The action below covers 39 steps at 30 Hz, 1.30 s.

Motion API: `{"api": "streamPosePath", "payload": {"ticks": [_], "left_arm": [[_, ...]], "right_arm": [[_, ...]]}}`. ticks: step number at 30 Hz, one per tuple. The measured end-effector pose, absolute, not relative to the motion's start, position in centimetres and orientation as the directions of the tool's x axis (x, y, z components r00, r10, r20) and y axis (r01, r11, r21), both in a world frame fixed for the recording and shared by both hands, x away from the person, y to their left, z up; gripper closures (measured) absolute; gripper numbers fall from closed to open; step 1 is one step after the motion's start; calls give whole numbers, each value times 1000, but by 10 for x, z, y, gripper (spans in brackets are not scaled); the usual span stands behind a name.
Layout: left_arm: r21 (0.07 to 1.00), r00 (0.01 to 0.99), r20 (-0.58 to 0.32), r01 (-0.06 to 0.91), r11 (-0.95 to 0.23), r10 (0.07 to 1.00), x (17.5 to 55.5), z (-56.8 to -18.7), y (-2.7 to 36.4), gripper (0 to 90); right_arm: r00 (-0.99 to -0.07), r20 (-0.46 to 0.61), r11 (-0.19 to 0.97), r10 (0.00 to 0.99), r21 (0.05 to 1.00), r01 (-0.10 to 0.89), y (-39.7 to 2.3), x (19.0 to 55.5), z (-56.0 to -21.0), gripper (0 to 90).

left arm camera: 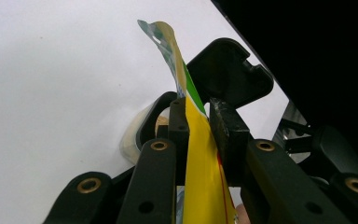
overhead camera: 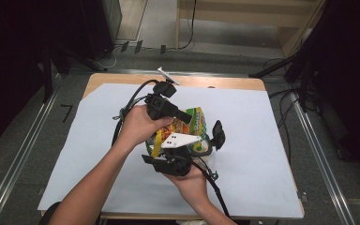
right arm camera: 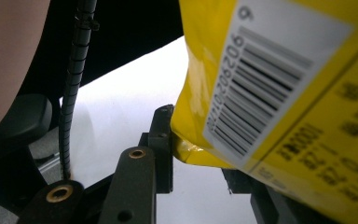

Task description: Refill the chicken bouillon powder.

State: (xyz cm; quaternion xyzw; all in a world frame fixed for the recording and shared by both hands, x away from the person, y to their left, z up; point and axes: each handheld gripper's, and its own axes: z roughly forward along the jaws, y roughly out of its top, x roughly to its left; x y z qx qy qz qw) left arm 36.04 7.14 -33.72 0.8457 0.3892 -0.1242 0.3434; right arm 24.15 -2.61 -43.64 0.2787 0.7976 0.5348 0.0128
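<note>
A yellow and green snack bag (overhead camera: 194, 123) is held up over the middle of the white-covered table (overhead camera: 267, 140), between both hands. My left gripper (overhead camera: 186, 117) comes in from the upper left; in the left gripper view the left gripper (left arm camera: 198, 112) is shut on the bag's thin yellow edge (left arm camera: 205, 177), which rises between its pads. My right gripper (overhead camera: 187, 151) comes from below; in the right gripper view the bag's barcode side (right arm camera: 279, 79) hangs close, and its lower corner sits pinched in the right gripper (right arm camera: 200, 149). The far jaw is partly hidden behind the bag.
A clear ring-shaped thing (left arm camera: 133, 137) lies on the white sheet just beyond the bag. The sheet leaves the wooden table's back edge (overhead camera: 225, 82) bare. Metal rails (overhead camera: 23, 150) run along both sides, with dark stands and cables behind the table.
</note>
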Motion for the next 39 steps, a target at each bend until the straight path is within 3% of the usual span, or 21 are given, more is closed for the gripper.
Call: {"api": "streamPosePath", "payload": {"ticks": [39], "left_arm": [[476,661,-466,747,-463,588,363,-334,72,797]], "right_arm": [[-847,278,271,454,862,429,-26,244,-433,697]]}}
